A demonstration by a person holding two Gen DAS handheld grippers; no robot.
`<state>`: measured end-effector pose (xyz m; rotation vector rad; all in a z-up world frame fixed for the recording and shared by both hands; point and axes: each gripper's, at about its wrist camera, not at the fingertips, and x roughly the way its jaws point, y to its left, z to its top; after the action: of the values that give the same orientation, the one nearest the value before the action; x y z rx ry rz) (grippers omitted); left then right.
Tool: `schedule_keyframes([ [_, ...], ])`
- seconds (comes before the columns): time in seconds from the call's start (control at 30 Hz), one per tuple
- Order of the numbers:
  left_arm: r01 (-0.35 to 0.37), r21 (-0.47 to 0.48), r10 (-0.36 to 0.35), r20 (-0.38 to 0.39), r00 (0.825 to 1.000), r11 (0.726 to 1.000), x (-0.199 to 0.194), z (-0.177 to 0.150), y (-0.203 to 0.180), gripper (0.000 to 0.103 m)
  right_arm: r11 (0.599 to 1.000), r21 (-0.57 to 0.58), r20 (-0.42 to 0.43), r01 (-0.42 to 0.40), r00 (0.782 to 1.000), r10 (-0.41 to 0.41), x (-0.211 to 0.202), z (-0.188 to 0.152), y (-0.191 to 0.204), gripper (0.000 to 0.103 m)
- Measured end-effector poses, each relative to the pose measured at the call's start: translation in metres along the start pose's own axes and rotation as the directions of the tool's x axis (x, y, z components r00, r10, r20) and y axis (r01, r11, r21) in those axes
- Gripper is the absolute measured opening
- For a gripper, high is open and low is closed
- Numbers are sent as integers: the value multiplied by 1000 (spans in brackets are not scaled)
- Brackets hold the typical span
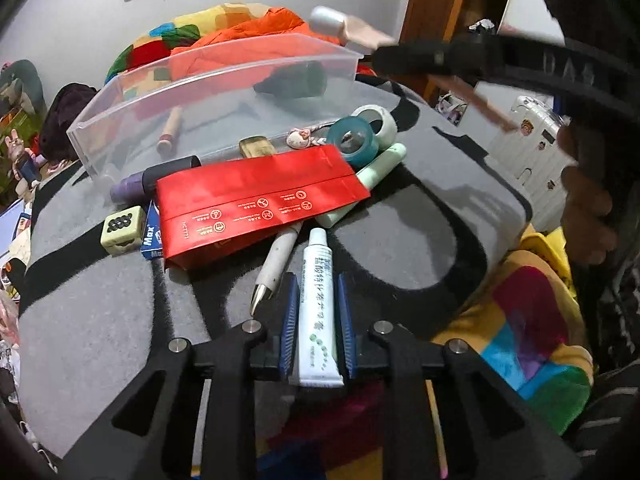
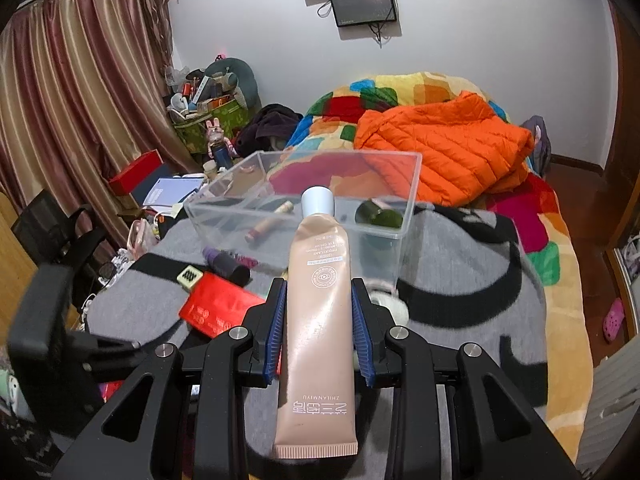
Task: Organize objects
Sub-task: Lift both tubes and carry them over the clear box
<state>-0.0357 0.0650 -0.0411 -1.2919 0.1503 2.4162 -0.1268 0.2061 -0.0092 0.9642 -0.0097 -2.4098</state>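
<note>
1. Left claw [image 1: 318, 320]: blue pads flank a white ointment tube [image 1: 317, 304] that lies on the grey-and-black blanket [image 1: 100, 320]; narrow gaps show on both sides, so the tube is straddled, not yet pinched
2. Right claw [image 2: 318, 328]: closed on a beige cream tube [image 2: 318, 320], cap pointing forward, held above the blanket and short of the clear plastic bin [image 2: 404, 216]
3. Just beyond the ointment tube: a white pen [image 1: 276, 264], partly under a red paper packet [image 1: 256, 200]
4. Left of the packet: a blue Max box [image 1: 151, 236] and a cream die-like block [image 1: 122, 230]
5. Behind the packet: a purple-and-black marker [image 1: 152, 178], a pale green tube [image 1: 372, 176], a teal tape roll [image 1: 354, 142] touching a white tape roll [image 1: 378, 120], and a small cat charm [image 1: 299, 138]
6. Farther: the clear bin on the blanket, holding a wooden stick-like item [image 2: 268, 224] and a dark green object [image 2: 378, 214]
7. Farthest: an orange jacket [image 2: 444, 152] on the multicoloured bedcover [image 2: 536, 216]
</note>
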Motion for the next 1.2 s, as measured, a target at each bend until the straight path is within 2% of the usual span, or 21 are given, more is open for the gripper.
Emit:
schedule_keyframes([
  [0.03,-6,1,6,6,1000,1000,0,0,0,16,1000,-3,5,-2,1000,2,1,4,0,28],
  [0.17,0,-15,0,32,999,1000,-3,2,0,16,1000,-12,18,1,1000,-1,4,14,1,28],
  [0.43,45,-92,-30,156,987,995,-35,21,20,16,1000,-31,27,3,1000,-3,17,40,2,28],
  [0.6,27,-156,9,224,975,987,-50,40,45,16,999,-35,16,11,1000,-11,35,59,-1,28],
  [0.7,-9,-191,58,251,966,981,-55,53,60,16,999,-41,-1,25,1000,-25,47,68,-2,28],
  [0.93,-102,-236,163,256,953,966,-49,76,86,16,998,-57,-50,38,998,-41,76,80,-6,28],
  [1.07,-119,-245,184,262,947,962,-47,92,96,16,996,-74,-93,44,994,-51,95,82,-7,28],
  [1.2,-114,-255,178,241,954,960,-37,111,110,16,996,-79,-147,29,988,-40,112,82,-10,28],
])
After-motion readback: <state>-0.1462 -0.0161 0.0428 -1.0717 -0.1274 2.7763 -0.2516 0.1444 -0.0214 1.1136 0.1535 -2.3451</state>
